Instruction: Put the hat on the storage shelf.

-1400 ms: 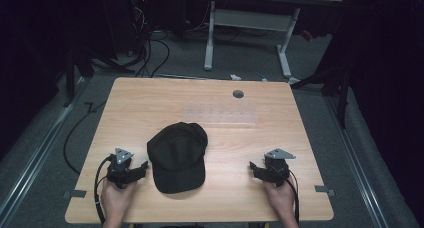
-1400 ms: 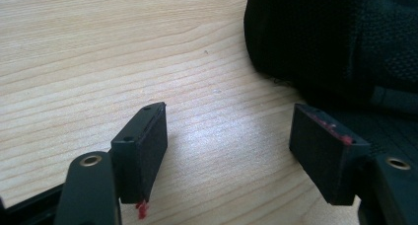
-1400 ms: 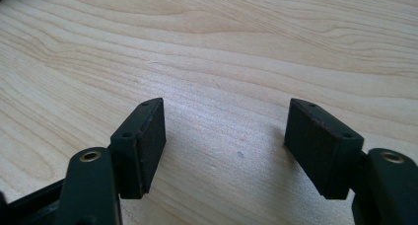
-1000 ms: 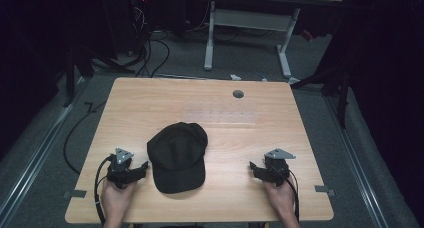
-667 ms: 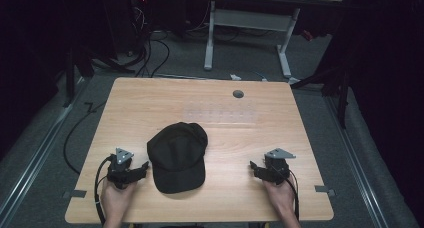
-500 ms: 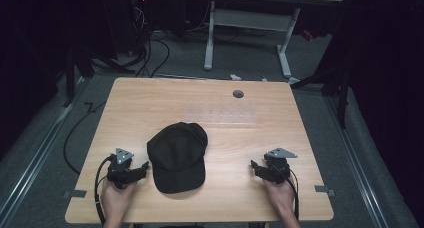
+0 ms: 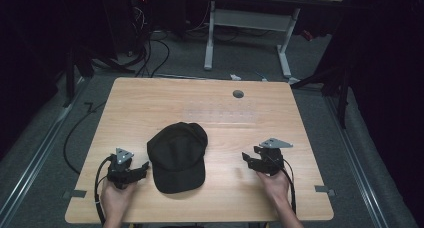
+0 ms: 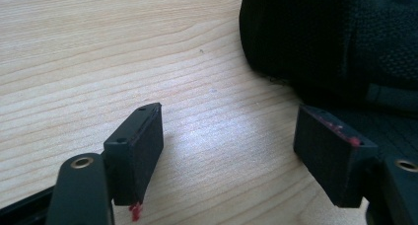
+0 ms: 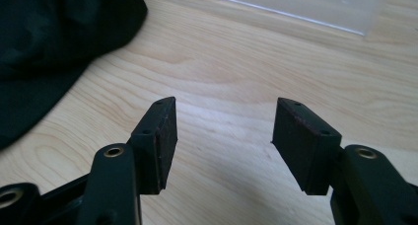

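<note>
High view: fixed above the near edge, facing forward and down over the whole pale rectangular wooden table [image 7: 150,108] to the far floor. Left gripper view: low and close over the boards, facing right at the black fabric baseball cap [image 8: 340,42]. Right gripper view: equally low, facing left; both share that cap [image 9: 54,42].

Cap [image 7: 177,155]: black cloth, matt, fine woven mesh texture. Table [image 7: 150,103]: pale wood-grain top, smooth, faint sheen. Left gripper [image 8: 229,151] and right gripper [image 9: 224,141]: matt black plastic jaws, brass-coloured rivets, grey metal-looking top plates
</note>
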Demonstrator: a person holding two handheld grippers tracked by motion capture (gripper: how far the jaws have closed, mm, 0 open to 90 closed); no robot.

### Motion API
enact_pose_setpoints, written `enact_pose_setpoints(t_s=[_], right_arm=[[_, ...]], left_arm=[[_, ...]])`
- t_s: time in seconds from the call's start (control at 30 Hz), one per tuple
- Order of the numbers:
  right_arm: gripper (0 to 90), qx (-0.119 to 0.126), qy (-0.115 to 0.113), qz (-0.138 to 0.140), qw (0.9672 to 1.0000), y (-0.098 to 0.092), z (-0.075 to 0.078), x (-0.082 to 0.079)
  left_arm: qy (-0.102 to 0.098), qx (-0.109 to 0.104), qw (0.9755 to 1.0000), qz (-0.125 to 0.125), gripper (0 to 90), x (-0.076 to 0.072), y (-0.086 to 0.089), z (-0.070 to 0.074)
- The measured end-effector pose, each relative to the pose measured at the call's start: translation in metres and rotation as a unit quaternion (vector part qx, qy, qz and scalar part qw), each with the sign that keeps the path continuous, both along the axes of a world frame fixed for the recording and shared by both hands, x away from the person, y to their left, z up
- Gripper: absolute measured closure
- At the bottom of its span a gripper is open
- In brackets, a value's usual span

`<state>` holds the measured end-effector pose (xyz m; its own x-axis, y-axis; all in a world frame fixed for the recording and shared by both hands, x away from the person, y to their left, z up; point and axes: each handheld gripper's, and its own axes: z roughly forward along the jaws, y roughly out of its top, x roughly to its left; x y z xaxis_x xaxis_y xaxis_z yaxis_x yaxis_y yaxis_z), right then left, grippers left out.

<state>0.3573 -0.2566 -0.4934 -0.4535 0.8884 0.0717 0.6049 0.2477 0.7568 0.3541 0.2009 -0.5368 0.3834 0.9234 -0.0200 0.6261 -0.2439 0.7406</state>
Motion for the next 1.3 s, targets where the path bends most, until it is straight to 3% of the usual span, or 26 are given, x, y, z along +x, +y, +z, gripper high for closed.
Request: enact_pose_setpoints(t_s=[0.43,0.8,1.07,1.3], right_arm=[[43.6,0.011,-0.003,0.053,0.9985,0.034,0.012,0.017],[45.8,0.011,0.000,0.082,0.9966,0.056,0.018,0.030],[52.9,0.024,0.006,0.119,0.9925,0.075,0.020,0.040],[56.3,0.034,0.007,0.136,0.9901,0.087,0.020,0.045]], left_arm=[[0.000,-0.001,1.0000,0.000,27.5,0.000,0.000,0.000],[0.000,-0.001,1.0000,0.000,27.5,0.000,0.000,0.000],[0.000,-0.001,1.0000,0.000,27.5,0.000,0.000,0.000],[0.000,0.000,1.0000,0.000,27.5,0.000,0.000,0.000]])
